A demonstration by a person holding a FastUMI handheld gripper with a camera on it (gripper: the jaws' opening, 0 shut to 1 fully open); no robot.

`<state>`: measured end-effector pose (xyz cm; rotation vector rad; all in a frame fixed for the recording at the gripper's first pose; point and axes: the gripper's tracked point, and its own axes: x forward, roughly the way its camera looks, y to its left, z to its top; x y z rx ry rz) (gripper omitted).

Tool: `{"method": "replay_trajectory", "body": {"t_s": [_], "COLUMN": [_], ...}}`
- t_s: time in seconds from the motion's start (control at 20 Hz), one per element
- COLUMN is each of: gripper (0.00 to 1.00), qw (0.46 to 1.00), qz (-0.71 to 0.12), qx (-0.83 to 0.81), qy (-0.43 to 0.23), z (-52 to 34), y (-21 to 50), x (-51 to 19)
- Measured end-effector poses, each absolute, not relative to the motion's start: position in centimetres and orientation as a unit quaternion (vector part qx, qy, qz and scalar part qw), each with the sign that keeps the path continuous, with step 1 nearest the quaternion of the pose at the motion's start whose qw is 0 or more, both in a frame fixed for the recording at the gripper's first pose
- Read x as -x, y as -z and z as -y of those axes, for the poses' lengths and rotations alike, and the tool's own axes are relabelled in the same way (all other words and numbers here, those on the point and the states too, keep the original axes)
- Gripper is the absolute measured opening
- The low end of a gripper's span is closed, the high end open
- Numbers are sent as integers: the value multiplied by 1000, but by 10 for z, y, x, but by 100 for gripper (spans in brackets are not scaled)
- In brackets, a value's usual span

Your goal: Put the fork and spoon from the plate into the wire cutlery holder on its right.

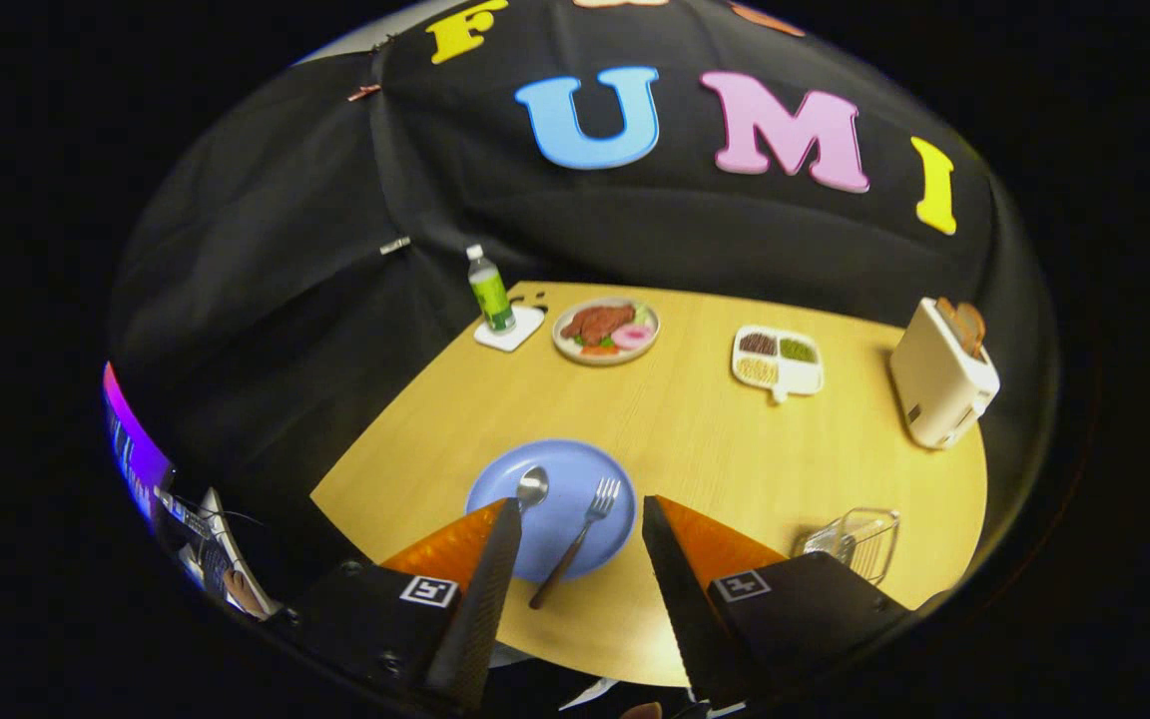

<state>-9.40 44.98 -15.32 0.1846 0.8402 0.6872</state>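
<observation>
Your gripper [580, 514] hangs above the worktop [695, 439] with its jaws apart and nothing between them. The fork [575, 544] lies between the fingers on the blue plate [560, 474], the spoon [532, 487] by the left finger. The wire holder [860, 539] stands right of the plate.

The handheld two-finger gripper [575, 514] sits at the bottom centre of the frame, its wedge-shaped fingers [480, 589] spread well apart and pointing up into the picture, gripping nothing, each black base carrying a square marker tag.
</observation>
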Motion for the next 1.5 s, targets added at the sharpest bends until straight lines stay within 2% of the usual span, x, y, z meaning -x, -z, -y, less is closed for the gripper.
{"method": "replay_trajectory", "body": {"t_s": [0.1,0.35,0.4,0.75,0.85,0.9,1.0,1.1,1.5], "gripper": [67,65,50,52,32,32,17,10,8], "qw": [834,805,800,777,771,764,762,761,788], "qz": [-439,-497,-506,-557,-571,-579,-586,-583,-525], "qx": [-72,-16,-10,-4,-8,-7,-19,-19,-68], "qy": [-326,-324,-322,-292,-283,-283,-277,-282,-316], "z": [-466,-496,-502,-516,-522,-520,-522,-521,-471], "y": [185,250,262,296,314,310,315,312,241], "x": [100,111,113,114,115,117,116,114,97]}}
